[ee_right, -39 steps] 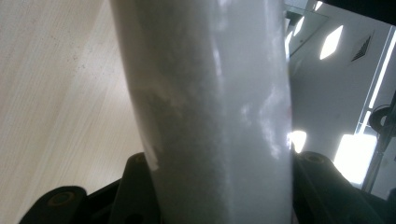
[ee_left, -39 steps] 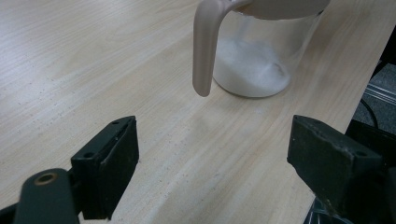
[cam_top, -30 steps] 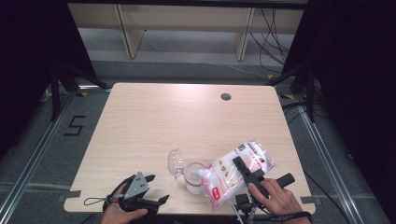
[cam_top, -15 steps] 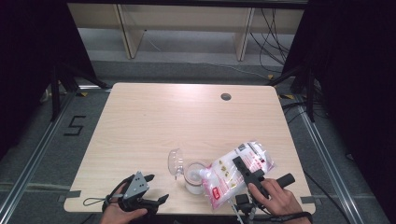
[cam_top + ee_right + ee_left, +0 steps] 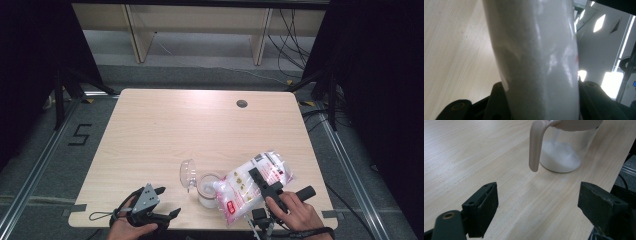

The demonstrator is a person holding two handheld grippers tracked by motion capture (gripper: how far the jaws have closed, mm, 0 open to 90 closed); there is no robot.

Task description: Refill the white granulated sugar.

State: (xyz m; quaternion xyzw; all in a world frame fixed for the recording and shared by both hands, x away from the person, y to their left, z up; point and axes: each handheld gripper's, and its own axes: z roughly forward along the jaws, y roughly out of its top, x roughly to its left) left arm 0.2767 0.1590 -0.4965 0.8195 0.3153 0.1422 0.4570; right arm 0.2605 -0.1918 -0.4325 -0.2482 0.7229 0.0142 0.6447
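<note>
A clear plastic bag [image 5: 250,182] of white grains with red print is tilted near the table's front right, its lower end over a clear jug [image 5: 206,189]. My right gripper [image 5: 263,183] is shut on the bag, and in the right gripper view the bag [image 5: 534,50] stands between the two jaws of that gripper [image 5: 541,102]. The jug [image 5: 564,152] holds white powder, has a beige handle [image 5: 535,145], and its clear lid [image 5: 187,174] is flipped back. Left of the jug, at the front edge, my left gripper [image 5: 167,201] rests open, its jaws [image 5: 540,195] apart with bare tabletop between them.
The light wooden table [image 5: 200,130] has a round cable hole [image 5: 242,104] at its back right. The front edge runs close under both hands. Shelving legs and cables stand on the floor behind the table.
</note>
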